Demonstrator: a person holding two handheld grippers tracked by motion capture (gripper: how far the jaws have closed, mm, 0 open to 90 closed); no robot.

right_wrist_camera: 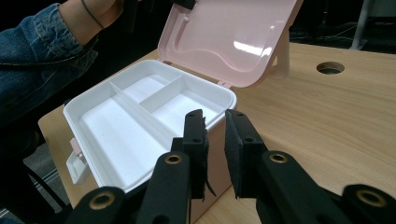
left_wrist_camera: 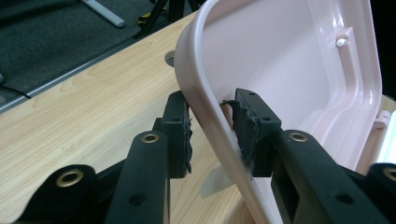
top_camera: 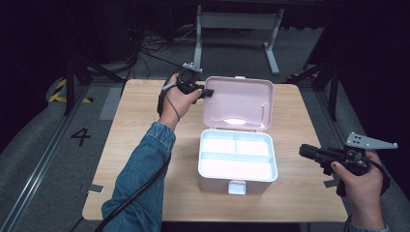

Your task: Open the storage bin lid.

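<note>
Pink box (top_camera: 237,169) sits mid-tabletop, lid (top_camera: 239,102) up toward far edge. Left gripper (top_camera: 205,93) clamps lid's left rim, pads either side. Right gripper (top_camera: 305,151) near right edge, jaws slightly apart, empty, pointing at box.

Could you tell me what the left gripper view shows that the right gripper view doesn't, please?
Left gripper view: the left gripper has its jaws either side of the pink lid's rim, one pad outside and one inside.

Right gripper view: the white tray with its three empty compartments, the front latch, and the right gripper hovering beside the box, holding nothing.

Both: the raised lid's inner face and the wooden table.
</note>
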